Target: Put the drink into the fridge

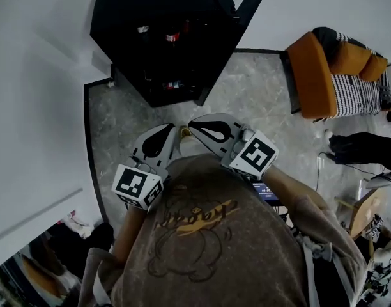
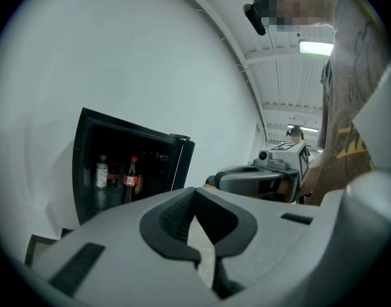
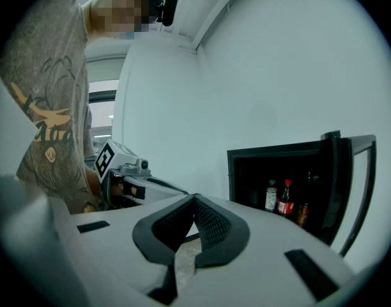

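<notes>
The black fridge (image 1: 128,18) stands open against the white wall ahead of me. Several drink bottles (image 1: 172,37) stand inside, one of them a red-labelled cola bottle (image 2: 130,179), also seen in the right gripper view (image 3: 285,204). Both grippers are held close to the person's chest, a step back from the fridge. My left gripper (image 1: 172,130) is shut with nothing between its jaws, as its own view (image 2: 195,194) shows. My right gripper (image 1: 191,126) is shut and empty too (image 3: 194,200). No drink is held by either gripper.
The fridge door (image 3: 352,190) hangs open on the right side of the fridge. An orange armchair (image 1: 314,72) with a striped cushion (image 1: 358,94) stands to the right. A black bag (image 1: 365,149) and cables lie on the grey stone floor (image 1: 259,94).
</notes>
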`<control>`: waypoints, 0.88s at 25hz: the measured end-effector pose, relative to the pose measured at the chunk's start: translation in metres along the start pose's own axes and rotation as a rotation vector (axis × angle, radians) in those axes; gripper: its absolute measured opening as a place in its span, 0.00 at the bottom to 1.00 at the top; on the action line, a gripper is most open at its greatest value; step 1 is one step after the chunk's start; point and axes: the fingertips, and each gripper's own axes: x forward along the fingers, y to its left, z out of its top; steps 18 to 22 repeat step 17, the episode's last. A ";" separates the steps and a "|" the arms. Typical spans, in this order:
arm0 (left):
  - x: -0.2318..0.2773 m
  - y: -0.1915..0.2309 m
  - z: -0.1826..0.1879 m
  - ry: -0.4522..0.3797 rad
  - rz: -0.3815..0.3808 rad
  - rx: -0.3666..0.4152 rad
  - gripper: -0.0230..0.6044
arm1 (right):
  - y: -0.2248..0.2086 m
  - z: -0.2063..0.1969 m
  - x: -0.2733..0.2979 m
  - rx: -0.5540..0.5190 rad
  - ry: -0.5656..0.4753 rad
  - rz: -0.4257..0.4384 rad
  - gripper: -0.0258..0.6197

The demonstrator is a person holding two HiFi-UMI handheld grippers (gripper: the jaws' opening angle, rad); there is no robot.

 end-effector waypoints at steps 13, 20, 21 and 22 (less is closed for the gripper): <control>0.013 -0.001 -0.005 0.024 -0.018 -0.002 0.05 | -0.026 -0.015 -0.013 0.096 0.017 0.007 0.07; 0.021 -0.002 -0.008 0.040 -0.019 -0.006 0.05 | -0.034 -0.022 -0.016 0.135 0.030 0.019 0.07; 0.021 -0.002 -0.008 0.040 -0.019 -0.006 0.05 | -0.034 -0.022 -0.016 0.135 0.030 0.019 0.07; 0.021 -0.002 -0.008 0.040 -0.019 -0.006 0.05 | -0.034 -0.022 -0.016 0.135 0.030 0.019 0.07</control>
